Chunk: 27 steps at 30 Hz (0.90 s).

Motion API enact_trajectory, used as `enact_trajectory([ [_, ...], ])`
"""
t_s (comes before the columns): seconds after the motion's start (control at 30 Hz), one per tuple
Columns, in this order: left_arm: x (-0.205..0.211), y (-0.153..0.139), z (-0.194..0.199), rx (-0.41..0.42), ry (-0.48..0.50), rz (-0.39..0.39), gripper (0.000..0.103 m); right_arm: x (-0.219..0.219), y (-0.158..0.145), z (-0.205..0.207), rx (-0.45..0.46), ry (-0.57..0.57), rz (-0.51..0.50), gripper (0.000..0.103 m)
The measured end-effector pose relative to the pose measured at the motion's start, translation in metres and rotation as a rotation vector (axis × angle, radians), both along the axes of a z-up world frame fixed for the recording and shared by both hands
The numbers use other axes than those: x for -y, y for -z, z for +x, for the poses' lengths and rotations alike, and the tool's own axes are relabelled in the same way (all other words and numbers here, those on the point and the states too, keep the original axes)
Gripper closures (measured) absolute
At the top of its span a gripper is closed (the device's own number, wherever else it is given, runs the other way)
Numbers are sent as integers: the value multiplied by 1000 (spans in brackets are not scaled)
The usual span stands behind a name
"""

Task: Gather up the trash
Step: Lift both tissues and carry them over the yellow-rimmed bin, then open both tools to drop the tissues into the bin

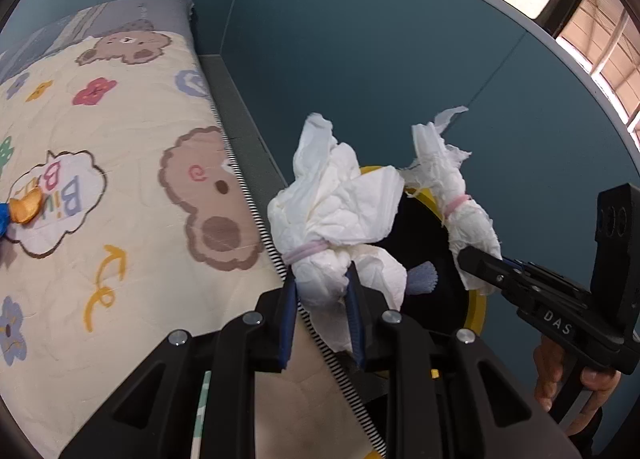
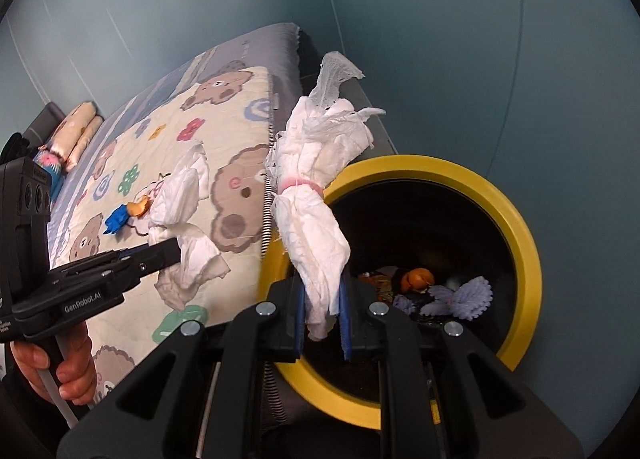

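My left gripper [image 1: 322,279] is shut on a white tissue bundle [image 1: 332,211] tied with a pink band, held over the bed's edge beside the bin; it also shows in the right wrist view [image 2: 182,215]. My right gripper [image 2: 322,279] is shut on a second banded tissue bundle [image 2: 316,195], held above the yellow-rimmed black trash bin [image 2: 516,227]; that bundle shows in the left wrist view [image 1: 460,195]. The bin [image 1: 478,307] holds an orange peel [image 2: 418,279] and pale purple scraps [image 2: 464,295].
A cartoon bear quilt [image 1: 120,179] covers the bed at left. An orange peel [image 1: 26,209] and a blue scrap [image 2: 116,219] lie on it. Teal walls [image 1: 360,59] stand behind. Pillows [image 2: 80,127] lie at the far end.
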State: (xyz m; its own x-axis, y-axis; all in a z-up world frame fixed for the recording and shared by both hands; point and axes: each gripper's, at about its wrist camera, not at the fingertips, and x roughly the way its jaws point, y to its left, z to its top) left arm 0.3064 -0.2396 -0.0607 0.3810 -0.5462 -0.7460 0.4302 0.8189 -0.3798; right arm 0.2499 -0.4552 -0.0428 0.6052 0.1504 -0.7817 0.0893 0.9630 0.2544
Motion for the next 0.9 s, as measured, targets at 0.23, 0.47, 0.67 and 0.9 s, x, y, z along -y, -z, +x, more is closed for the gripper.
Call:
enact_trajectory([
  [0.23, 33, 12, 4, -15, 44, 16, 82, 22, 14, 5, -20, 35, 15, 89],
  [0.47, 60, 26, 6, -26, 92, 27, 79, 33, 26, 11, -22, 91, -22, 88],
  [0.67, 66, 34, 8, -59, 94, 21, 63, 50, 39, 16, -41, 133, 18, 82],
  [0.9, 55, 32, 7, -52, 56, 17, 36, 65, 41, 13, -33, 174, 47, 64],
])
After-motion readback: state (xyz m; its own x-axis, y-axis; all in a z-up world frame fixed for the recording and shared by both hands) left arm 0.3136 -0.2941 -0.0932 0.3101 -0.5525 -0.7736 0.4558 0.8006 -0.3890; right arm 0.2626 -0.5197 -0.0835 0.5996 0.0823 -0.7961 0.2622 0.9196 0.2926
